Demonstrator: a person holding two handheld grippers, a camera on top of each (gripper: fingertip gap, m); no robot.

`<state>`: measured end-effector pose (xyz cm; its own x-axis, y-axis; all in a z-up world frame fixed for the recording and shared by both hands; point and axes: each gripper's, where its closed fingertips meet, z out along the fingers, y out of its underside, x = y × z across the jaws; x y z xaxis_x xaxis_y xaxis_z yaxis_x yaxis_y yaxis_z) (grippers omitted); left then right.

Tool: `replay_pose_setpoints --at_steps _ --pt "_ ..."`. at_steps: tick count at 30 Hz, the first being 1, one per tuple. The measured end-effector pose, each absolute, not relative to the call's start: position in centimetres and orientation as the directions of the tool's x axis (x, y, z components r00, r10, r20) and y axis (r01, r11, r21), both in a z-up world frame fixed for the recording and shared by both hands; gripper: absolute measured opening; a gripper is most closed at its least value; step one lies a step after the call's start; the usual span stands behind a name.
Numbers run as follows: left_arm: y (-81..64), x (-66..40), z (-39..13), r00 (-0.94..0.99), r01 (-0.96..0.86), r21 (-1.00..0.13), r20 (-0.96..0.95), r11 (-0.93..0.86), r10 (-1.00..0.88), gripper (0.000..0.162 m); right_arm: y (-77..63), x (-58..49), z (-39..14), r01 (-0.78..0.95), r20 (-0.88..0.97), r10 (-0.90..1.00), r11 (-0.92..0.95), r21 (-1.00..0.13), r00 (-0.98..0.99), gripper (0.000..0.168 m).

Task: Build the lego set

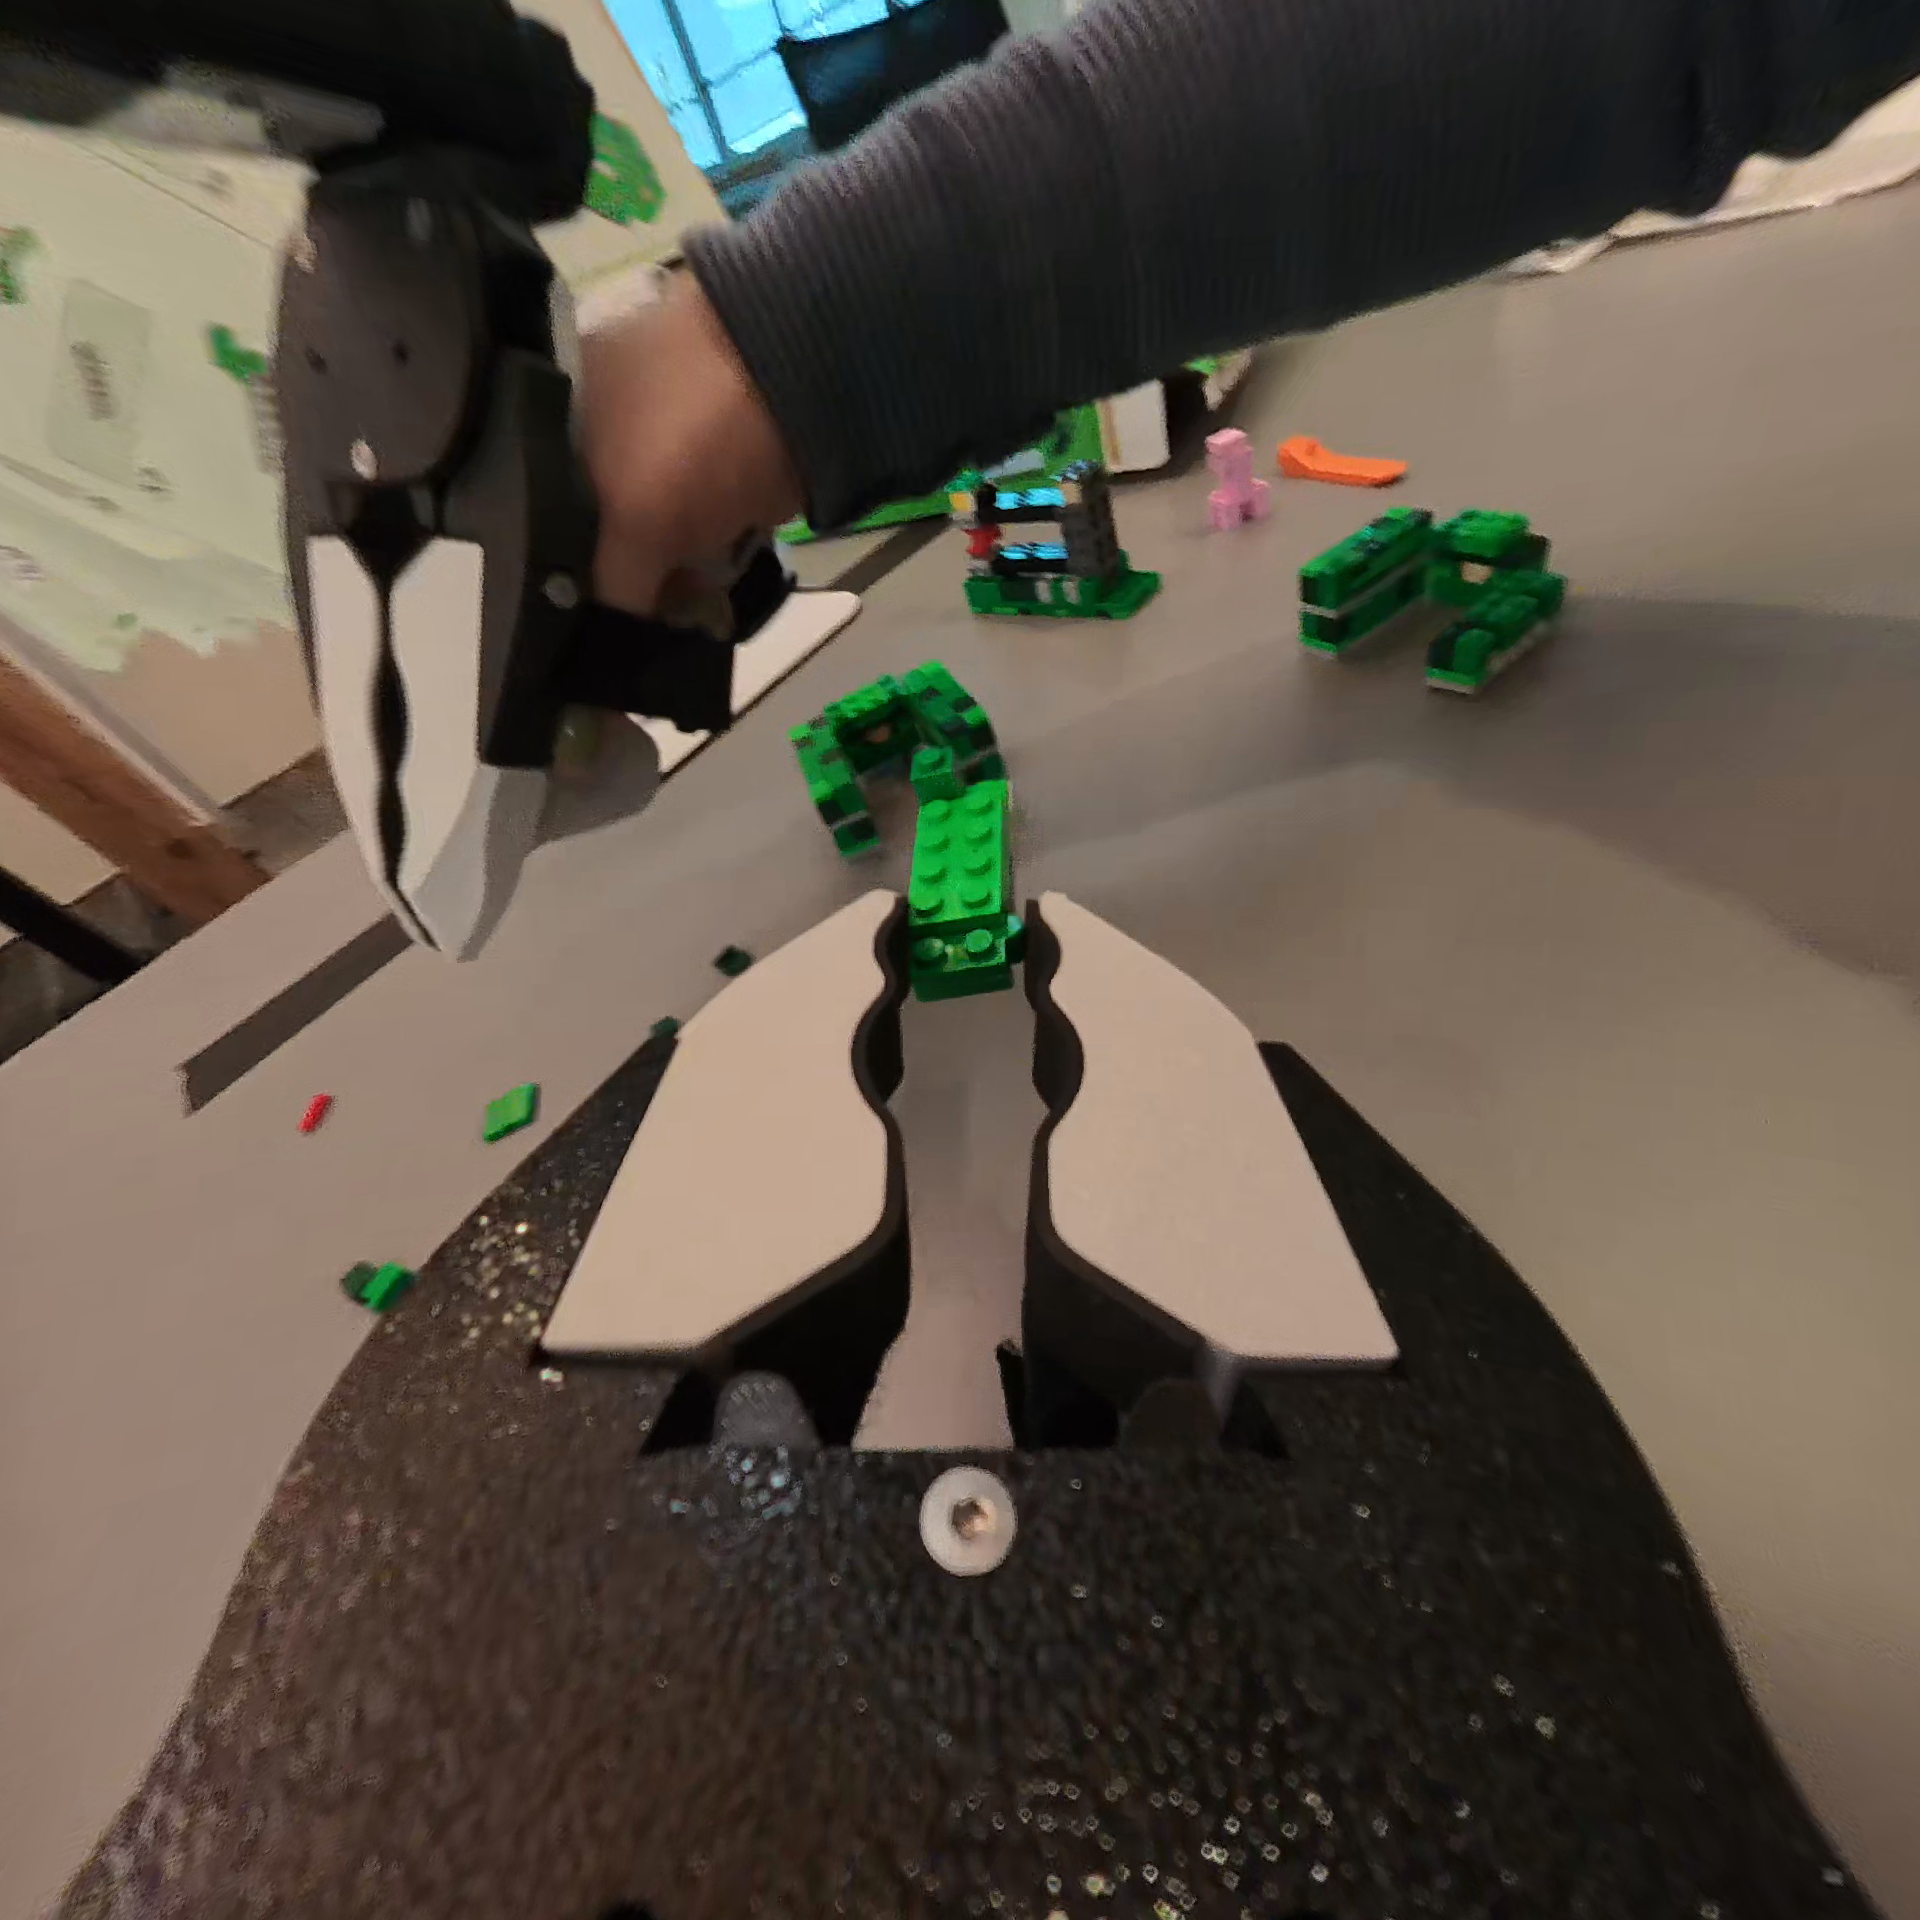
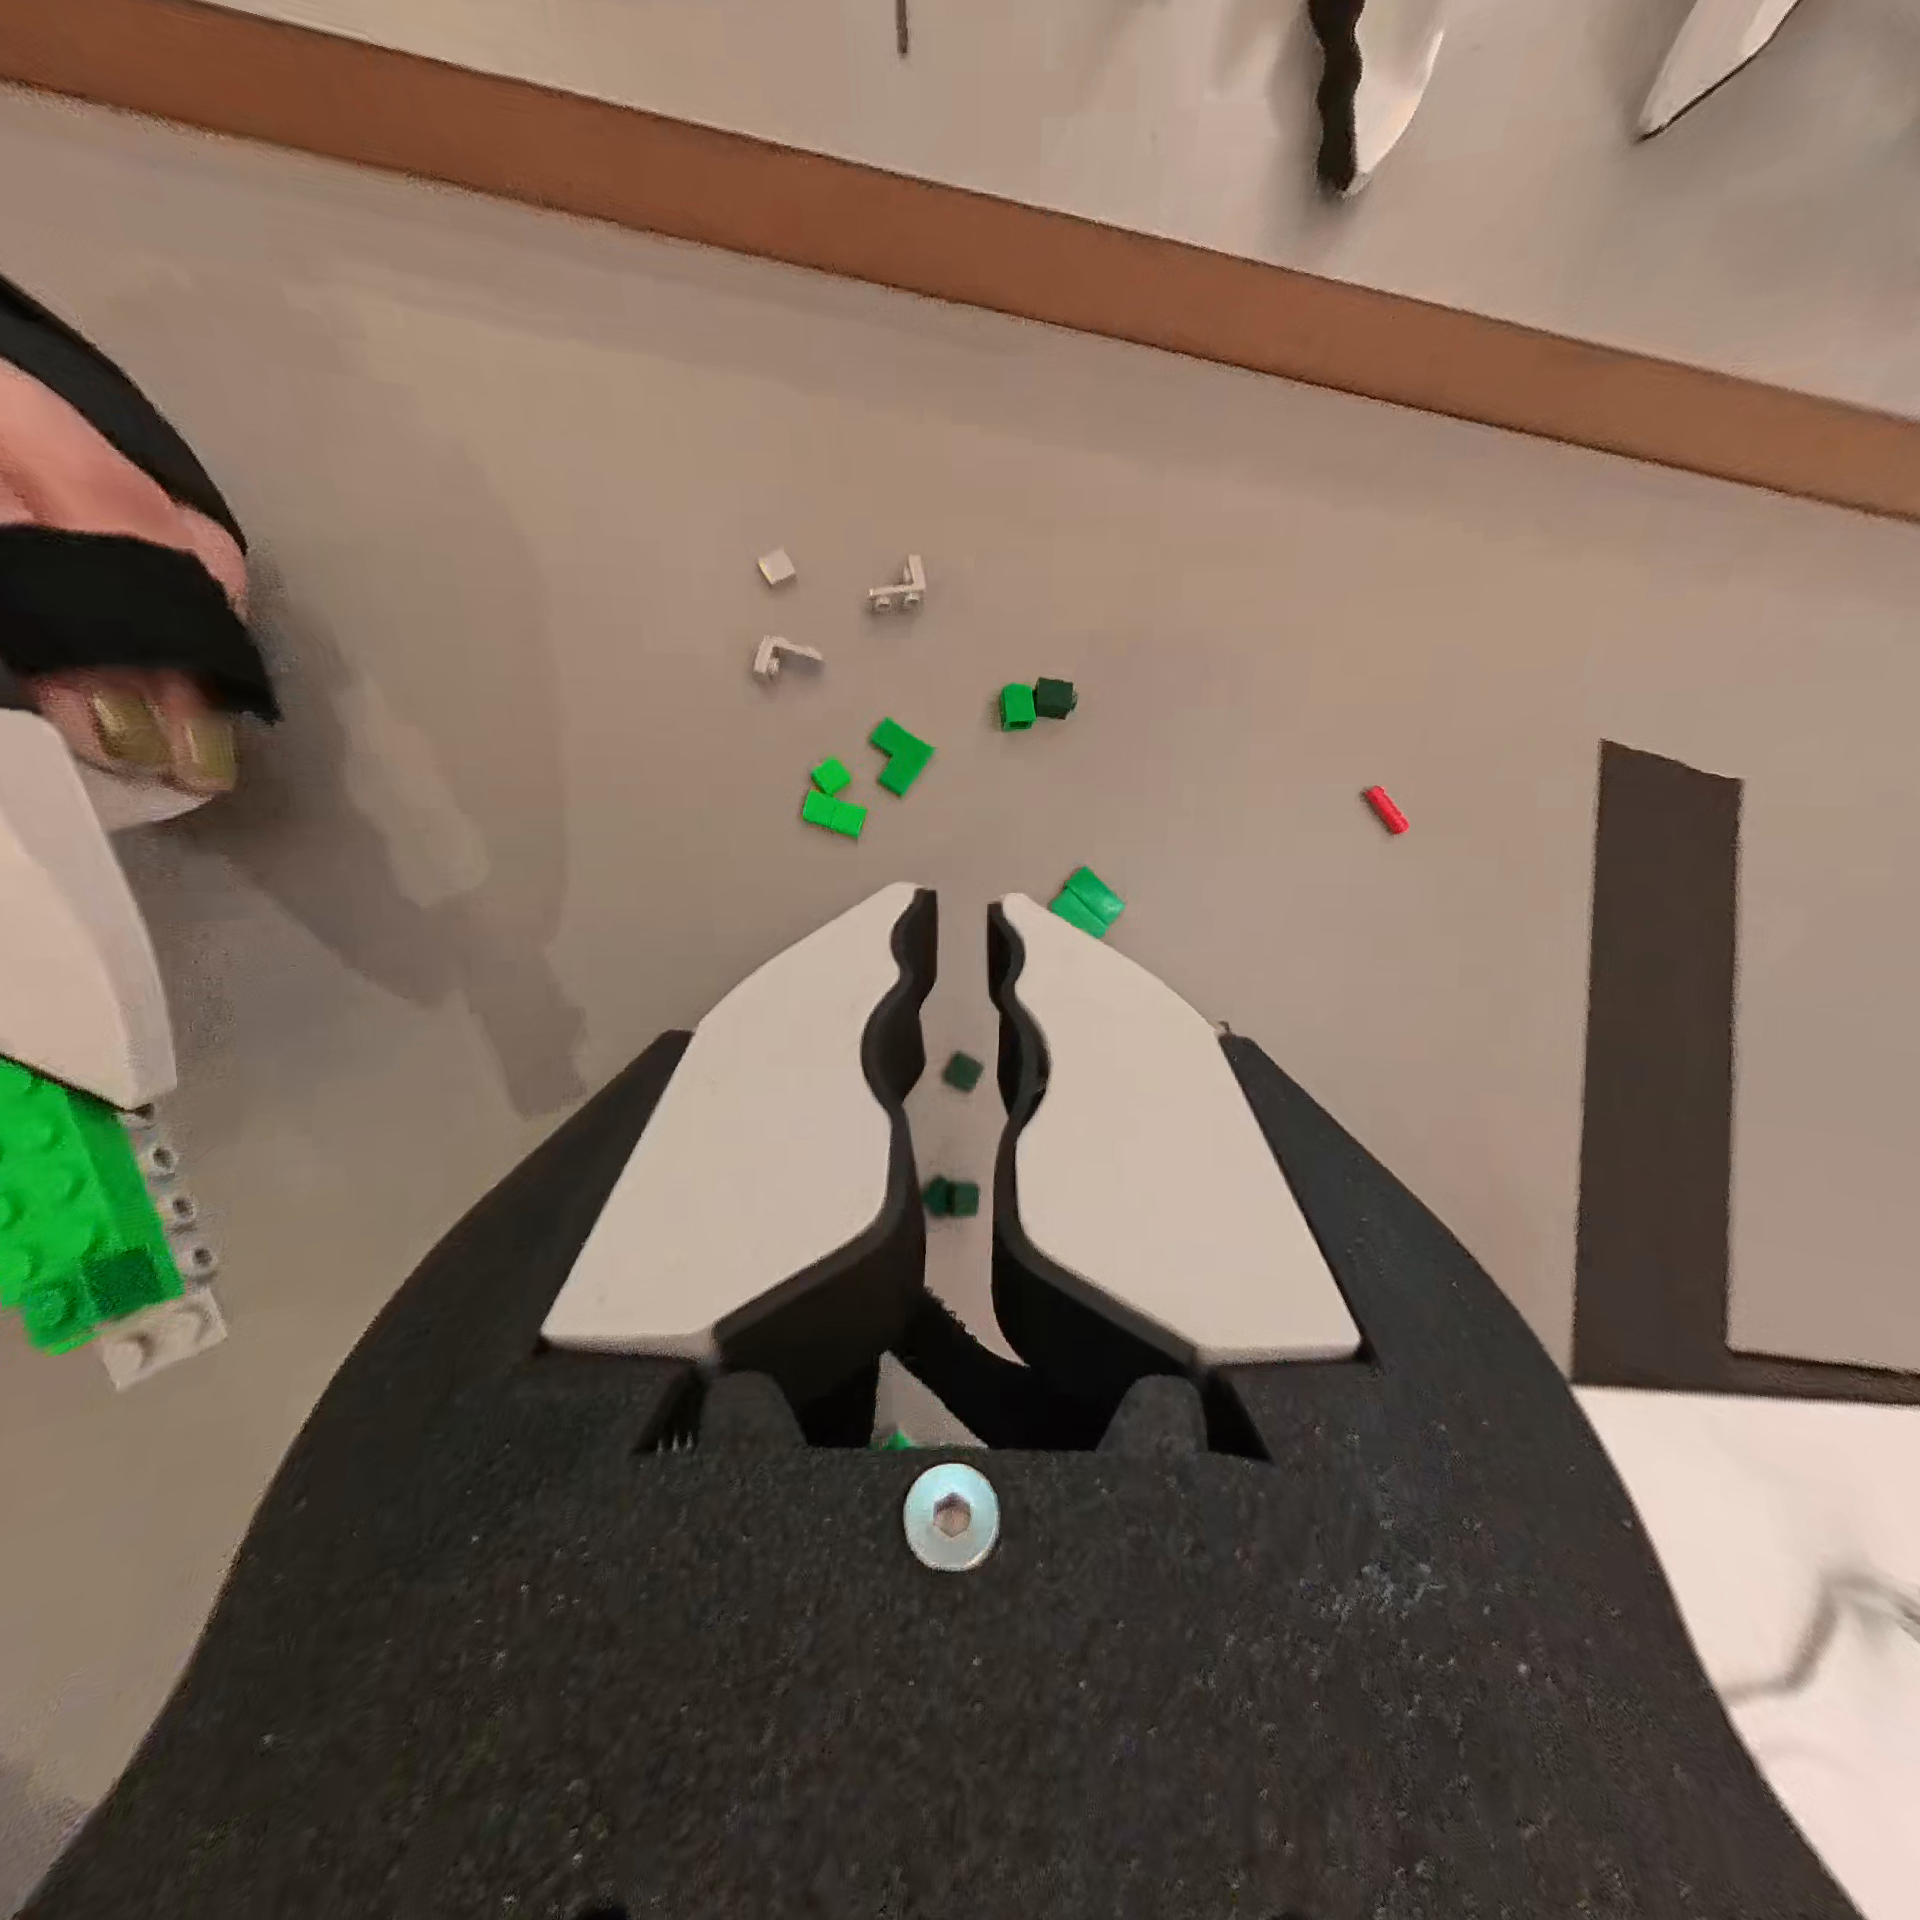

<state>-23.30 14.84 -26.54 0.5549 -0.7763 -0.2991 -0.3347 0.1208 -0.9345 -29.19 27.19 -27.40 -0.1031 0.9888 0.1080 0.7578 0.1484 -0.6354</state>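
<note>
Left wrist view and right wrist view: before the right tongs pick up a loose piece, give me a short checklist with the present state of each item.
1. Left tongs clamped on the green assembly: ok, a finger on each side.
2. Right tongs free to grasp: ok, narrow gap, nothing between the tips.
3. Loose green pieces within sight on the table: ok, scattered just ahead of the right tongs.
4. Which piece goes next: cannot tell.
5. White pieces apart from the green ones: ok.
6. Sharpness: not ok, the right tongs appear blurred in the left wrist view.
</note>
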Motion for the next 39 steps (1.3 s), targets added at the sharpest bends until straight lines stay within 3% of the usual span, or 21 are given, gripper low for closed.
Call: replay_pose_setpoints --at_steps 7,11,22,28,33,39 --pt "15.5 -23.2 -26.5 0.585 -0.304 -0.947 -0.275 0.108 -0.763 0.020 27.3 -31.6 -29.8 0.786 0.097 0.972 0.230 -0.573 -0.213 0.008" --pt "15.5 -22.8 -27.2 0.563 -0.336 -0.936 -0.287 0.102 -0.775 0.020 27.7 -33.4 -31.5 0.764 0.240 0.928 0.371 -0.528 -0.285 0.009" --pt "15.7 -22.9 -27.4 0.563 -0.321 -0.944 -0.250 0.070 -0.787 0.020 28.9 -35.7 -34.1 0.785 0.142 0.963 0.268 -0.558 -0.228 0.015" --pt "15.6 -22.7 -27.7 0.550 -0.338 -0.939 -0.250 0.062 -0.797 0.020 29.3 -35.8 -34.2 0.770 0.181 0.954 0.301 -0.563 -0.240 0.008" --pt "15.7 -22.8 -28.0 0.549 -0.344 -0.938 -0.229 0.032 -0.804 0.020 28.1 -34.2 -31.7 0.687 0.264 0.934 0.355 -0.634 -0.239 0.008" --pt "15.4 -22.5 -29.0 0.529 -0.381 -0.924 -0.202 -0.018 -0.824 0.020 23.2 -27.9 -23.1 0.491 0.383 0.917 0.387 -0.781 -0.113 0.008"
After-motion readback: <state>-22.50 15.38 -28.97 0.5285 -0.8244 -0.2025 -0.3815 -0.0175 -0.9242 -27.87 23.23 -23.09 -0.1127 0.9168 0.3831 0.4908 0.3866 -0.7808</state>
